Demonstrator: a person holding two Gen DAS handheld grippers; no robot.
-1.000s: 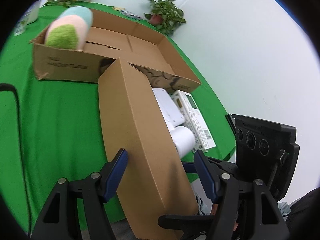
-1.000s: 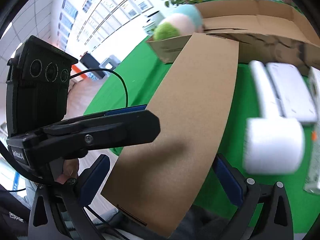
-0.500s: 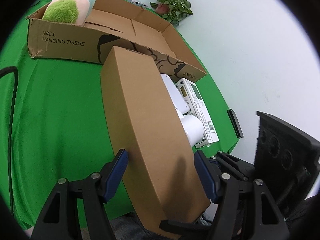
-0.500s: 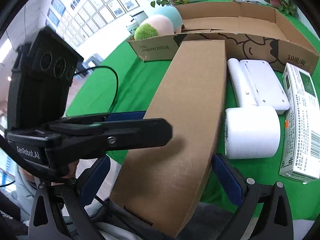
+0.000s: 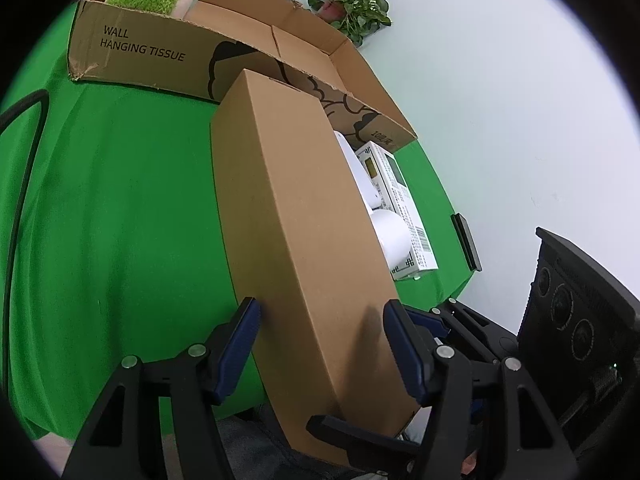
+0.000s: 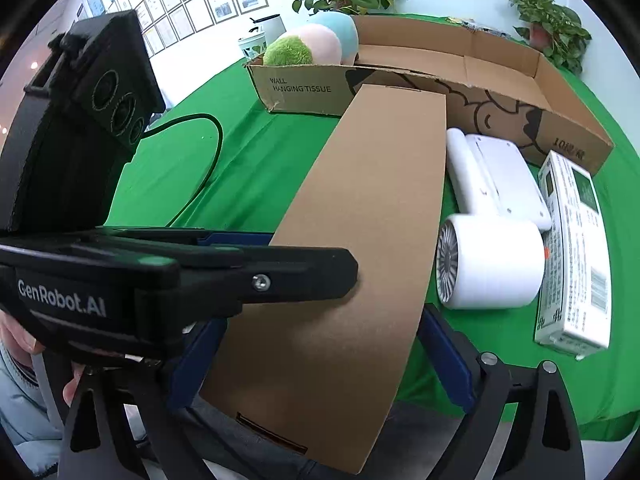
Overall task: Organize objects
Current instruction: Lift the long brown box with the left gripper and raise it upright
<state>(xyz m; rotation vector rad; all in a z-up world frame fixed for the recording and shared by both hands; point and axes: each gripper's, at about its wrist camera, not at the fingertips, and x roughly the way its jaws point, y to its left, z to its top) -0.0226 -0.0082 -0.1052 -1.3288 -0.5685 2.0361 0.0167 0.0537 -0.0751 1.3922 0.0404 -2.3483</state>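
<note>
Here both tools, the left tool [image 5: 320,320] and right tool [image 6: 316,344], have just been closing around the long cardboard box [image 5: 296,216], apparently gripping it, so next it needs lifting into the open carton [image 5: 304,40].

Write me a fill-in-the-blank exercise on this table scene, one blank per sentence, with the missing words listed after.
1. The cloth covering the table is ____.
2. The words on the open carton read WALL HANGING ____.
3. The plush toy sits ____ the open carton.
4. The long brown box lies between the blue pads of the left gripper and of the ____ gripper.

Missing words: green; TISSUE; inside; right
</note>
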